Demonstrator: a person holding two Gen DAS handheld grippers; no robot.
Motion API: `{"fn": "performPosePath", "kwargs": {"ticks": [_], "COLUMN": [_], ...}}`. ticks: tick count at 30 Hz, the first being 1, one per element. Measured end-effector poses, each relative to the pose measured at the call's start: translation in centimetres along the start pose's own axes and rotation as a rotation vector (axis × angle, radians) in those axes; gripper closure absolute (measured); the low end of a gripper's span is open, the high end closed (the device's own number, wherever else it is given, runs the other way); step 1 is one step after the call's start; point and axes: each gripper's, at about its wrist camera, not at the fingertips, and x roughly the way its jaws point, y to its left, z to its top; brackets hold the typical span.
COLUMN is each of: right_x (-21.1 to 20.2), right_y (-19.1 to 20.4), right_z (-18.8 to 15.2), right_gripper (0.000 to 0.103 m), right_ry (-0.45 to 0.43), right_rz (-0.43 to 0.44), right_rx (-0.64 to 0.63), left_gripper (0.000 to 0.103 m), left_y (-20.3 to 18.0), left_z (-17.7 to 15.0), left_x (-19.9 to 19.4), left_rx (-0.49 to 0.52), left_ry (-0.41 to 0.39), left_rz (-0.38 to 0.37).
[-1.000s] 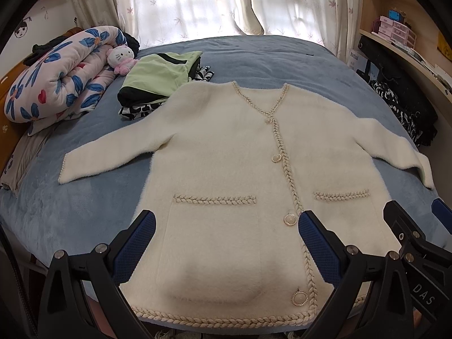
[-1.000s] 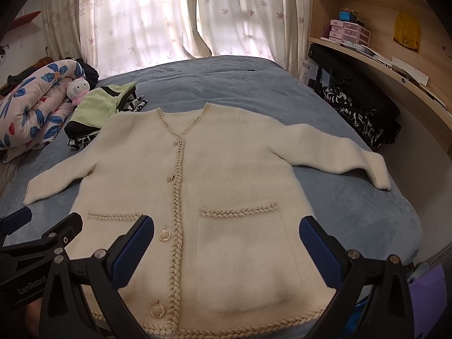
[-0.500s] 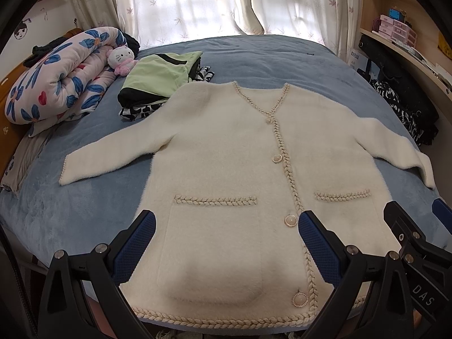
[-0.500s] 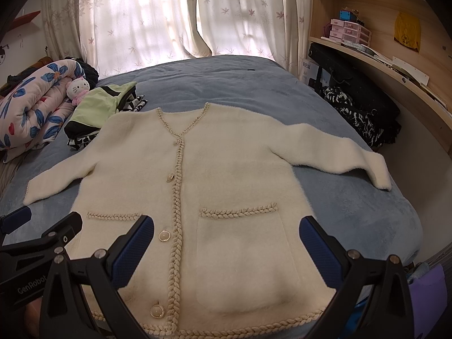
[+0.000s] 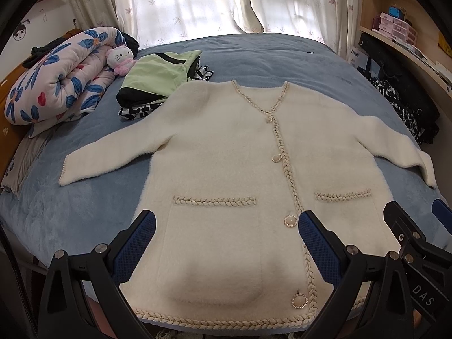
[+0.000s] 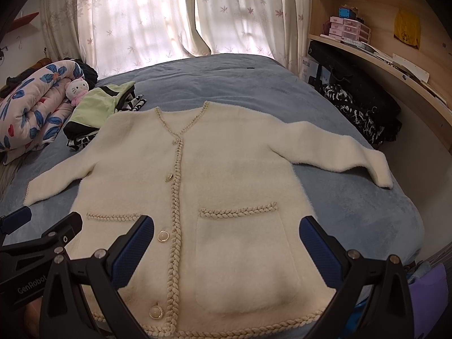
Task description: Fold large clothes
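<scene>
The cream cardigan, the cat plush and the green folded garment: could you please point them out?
cream cardigan [image 5: 226, 147]: left wrist view, chest panel.
cat plush [image 5: 120, 56]: left wrist view, its face.
green folded garment [image 6: 96, 107]: right wrist view, top surface.

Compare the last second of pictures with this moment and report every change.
No visible change. The cream cardigan lies flat and buttoned on the blue bed, sleeves spread. Left tongs and right tongs hang open over its hem, gripping nothing.
</scene>
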Motion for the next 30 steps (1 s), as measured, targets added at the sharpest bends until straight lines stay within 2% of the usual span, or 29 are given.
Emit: {"fn": "performPosePath", "kwargs": {"ticks": [10, 14, 20, 22, 30], "right_x": [-0.7, -0.7, -2.8, -3.4, -3.8], "right_y": [-0.1, -1.0, -3.5, -4.8, -13.3], "right_z": [-0.4, 1.3, 4.6, 5.9, 10.7], "right_gripper": [0.000, 0.000, 0.000, 0.000, 0.000], "right_ry": [-0.006, -0.029, -0.122, -0.137, -0.155], "right_rz": [-0.017, -0.054, -0.124, -0.121, -0.079], "right_rx": [-0.010, -0.034, -0.076, -0.066, 0.098], "left_gripper": [0.003, 0.003, 0.003, 0.003, 0.003], "left_y": [-0.6, -1.4, -3.0, -3.9, -8.7], "left_z": [0.6, 1.6, 4.1, 5.1, 8.3], "left_x": [0.2, -0.2, -2.0, -2.5, -4.0], "left_rx": [0.024, 0.044, 0.068, 0.081, 0.168], "left_ry": [-0.001, -0.021, -0.115, -0.143, -0.314], "left_rz": [-0.022, -0.047, -0.060, -0.064, -0.112]}}
